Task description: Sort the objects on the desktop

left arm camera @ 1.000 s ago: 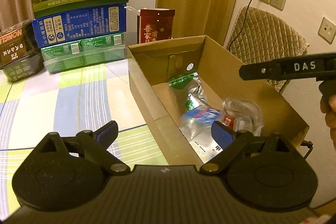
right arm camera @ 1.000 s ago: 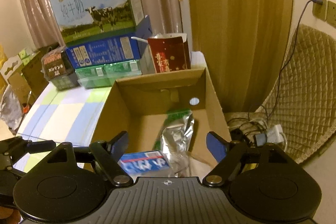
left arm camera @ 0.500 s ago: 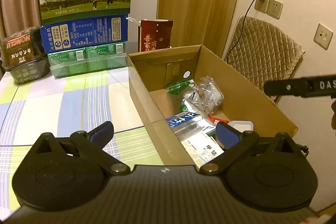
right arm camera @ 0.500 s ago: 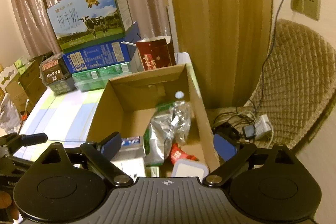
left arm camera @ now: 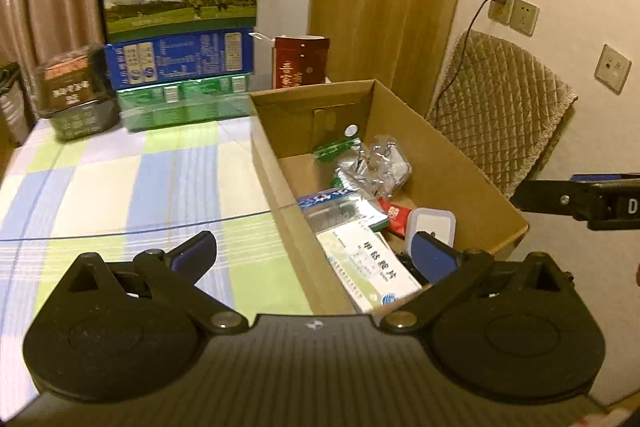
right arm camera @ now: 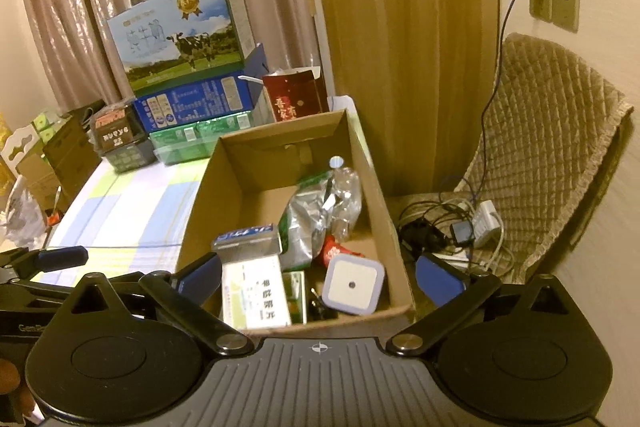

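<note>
1. Step in hand, judged from the layout: sorting looks close to done. Small items already lying in the box [right arm camera: 372,163]: white medicine carton [right arm camera: 256,295], blue-topped pouch [right arm camera: 246,241], foil bag [right arm camera: 304,223], clear bottle [right arm camera: 346,193], white square device [right arm camera: 352,285].
2. Left gripper [left arm camera: 314,253]: spread wide, nothing between the fingers, hovering over the near box edge.
3. Right gripper [right arm camera: 318,277]: likewise spread and empty, hanging above the box's near end.
4. Next move: probably pulling both back, or finding any leftover; none visible on the checked surface [left arm camera: 132,187].
5. Left view only: the right tool's black body entering at the side, and the open stretch of surface beside the box.
6. Right view only: a chair [right arm camera: 560,131] with a cable tangle [right arm camera: 452,227], more cartons far left, and the device's front face, small and hard to identify.
</note>
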Motion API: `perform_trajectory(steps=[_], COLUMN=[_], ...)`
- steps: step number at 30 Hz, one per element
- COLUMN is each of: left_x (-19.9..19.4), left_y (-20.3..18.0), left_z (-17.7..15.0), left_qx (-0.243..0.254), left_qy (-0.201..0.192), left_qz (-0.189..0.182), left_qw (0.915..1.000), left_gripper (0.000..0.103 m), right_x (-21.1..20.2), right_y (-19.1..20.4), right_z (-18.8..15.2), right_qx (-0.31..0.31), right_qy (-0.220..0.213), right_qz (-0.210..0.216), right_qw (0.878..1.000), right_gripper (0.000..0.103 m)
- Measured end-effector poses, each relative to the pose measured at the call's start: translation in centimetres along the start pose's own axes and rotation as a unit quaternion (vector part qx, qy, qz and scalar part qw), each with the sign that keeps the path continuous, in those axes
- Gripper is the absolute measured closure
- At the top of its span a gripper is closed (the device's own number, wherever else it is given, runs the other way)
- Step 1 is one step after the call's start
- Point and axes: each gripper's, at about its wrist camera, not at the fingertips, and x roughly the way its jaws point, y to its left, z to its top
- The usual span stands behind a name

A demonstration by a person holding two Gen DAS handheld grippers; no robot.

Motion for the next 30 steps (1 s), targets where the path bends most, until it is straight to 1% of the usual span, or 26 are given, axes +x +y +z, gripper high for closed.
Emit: perform_trajectory(steps=[3,8,13,22,30], left_x=[-1.3,-3.6,-5.4,-8.3,-10.4], left_y=[-0.2,-0.8,-1.1,-1.0,-1.5], left_z=[-0.5,-1.1,-1.6,-3.3,-4.3], left_qx=[-0.016,-0.023,-0.026,-0.038,-0.049], left_qy=[-0.002,-0.011,-0.010,-0.003,-0.009], left_qz=[-0.006,-0.008,0.010,0.004,0.020], left_qw=[0.9999,0.9996,0.9996,0.9992,0.9985], left_gripper=[0.001,0.002,0.002,0.001,0.001], right_x=[-1.5,-3.6,-5.5,-8.1,-10.0], right_y=[0.3,0.9,1.5,3.4,4.2], right_z=[-0.7,-1.9,-2.9,-4.3,-4.9], right_qx=[0.001,-0.001,-0.004,-0.030,-0.033], right_qy=[-0.005,-0.008,-0.014,-0.023,-0.029], right_qz=[0.000,0.001,0.001,-0.001,0.006], right_qw=[1.000,1.000,1.000,0.999,0.999], right_gripper=[0.002,0.002,0.002,0.002,0.002])
